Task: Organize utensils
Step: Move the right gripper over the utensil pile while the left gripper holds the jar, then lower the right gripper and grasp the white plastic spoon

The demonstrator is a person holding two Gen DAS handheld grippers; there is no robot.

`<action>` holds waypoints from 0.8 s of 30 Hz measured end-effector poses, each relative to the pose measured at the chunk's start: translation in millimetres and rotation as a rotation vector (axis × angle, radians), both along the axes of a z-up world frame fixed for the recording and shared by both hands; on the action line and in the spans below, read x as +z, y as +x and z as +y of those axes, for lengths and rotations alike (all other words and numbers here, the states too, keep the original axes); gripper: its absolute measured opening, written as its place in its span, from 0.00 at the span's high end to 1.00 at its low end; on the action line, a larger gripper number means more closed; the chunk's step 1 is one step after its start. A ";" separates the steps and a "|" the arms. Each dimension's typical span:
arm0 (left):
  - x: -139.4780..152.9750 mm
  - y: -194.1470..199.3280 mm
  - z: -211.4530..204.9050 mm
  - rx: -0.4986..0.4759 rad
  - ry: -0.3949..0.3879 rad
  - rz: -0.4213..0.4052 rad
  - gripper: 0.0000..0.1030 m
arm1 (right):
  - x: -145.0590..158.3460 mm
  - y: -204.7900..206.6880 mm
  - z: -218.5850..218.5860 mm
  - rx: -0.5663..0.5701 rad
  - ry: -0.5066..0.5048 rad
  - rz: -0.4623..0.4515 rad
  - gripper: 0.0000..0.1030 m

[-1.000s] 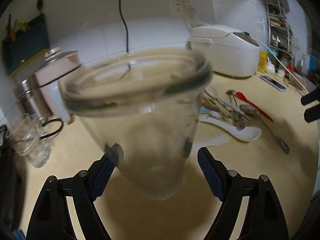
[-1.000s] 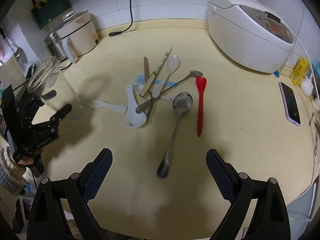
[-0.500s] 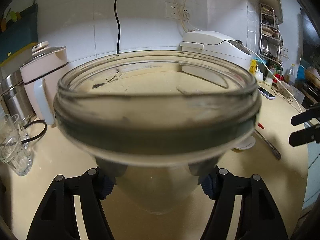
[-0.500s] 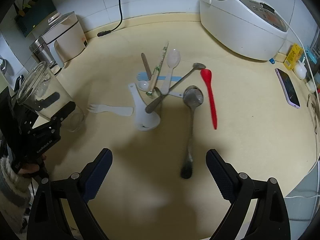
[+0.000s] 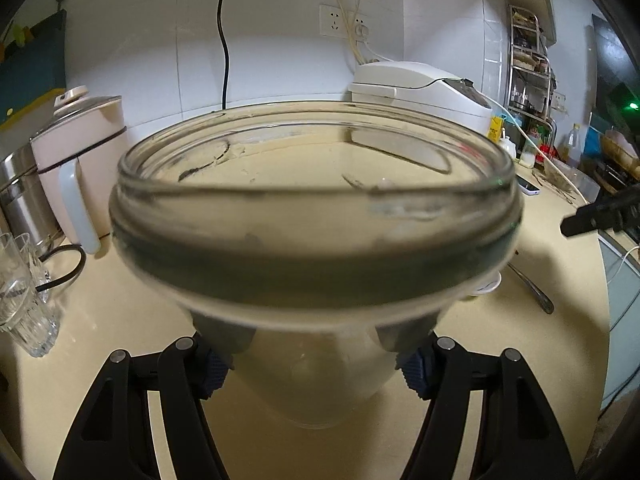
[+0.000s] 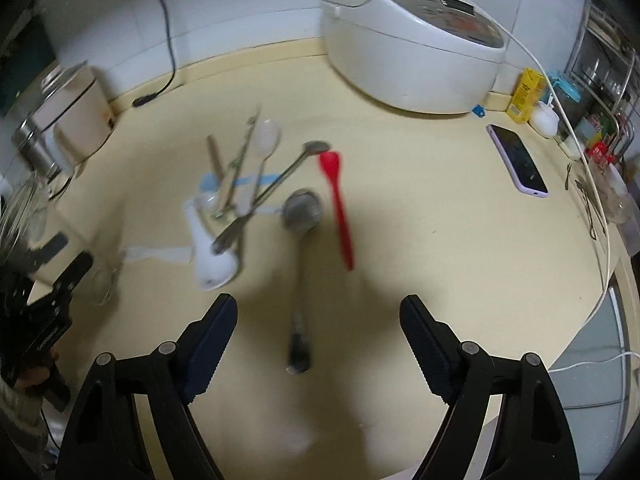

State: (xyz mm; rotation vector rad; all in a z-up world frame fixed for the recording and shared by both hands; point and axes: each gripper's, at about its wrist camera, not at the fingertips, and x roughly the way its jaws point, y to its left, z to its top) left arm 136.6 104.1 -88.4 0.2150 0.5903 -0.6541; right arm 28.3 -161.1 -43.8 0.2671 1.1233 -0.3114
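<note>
My left gripper (image 5: 316,364) is clamped on the clear glass jar (image 5: 316,216), which fills the centre of its frame. My right gripper (image 6: 318,332) is closing with nothing pressed between its pads, the long steel ladle (image 6: 301,272) lying mid-frame between the fingers. The red plastic spoon (image 6: 338,200) lies just right of the ladle on the cream countertop (image 6: 440,240).

Beside the one white rice cooker (image 6: 412,36): one glass jar (image 5: 316,216), one red spoon (image 6: 338,196), two metal spoons (image 6: 300,248), one white ladle-spoon (image 6: 208,252), one phone (image 6: 517,160), two drinking glasses (image 5: 24,300); the tangled remainder is too blurred to count.
</note>
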 end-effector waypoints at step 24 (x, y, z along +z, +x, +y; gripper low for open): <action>-1.1 0.7 0.1 0.026 -0.017 0.025 0.30 | -73.4 212.6 -7.1 0.233 -0.041 0.177 0.72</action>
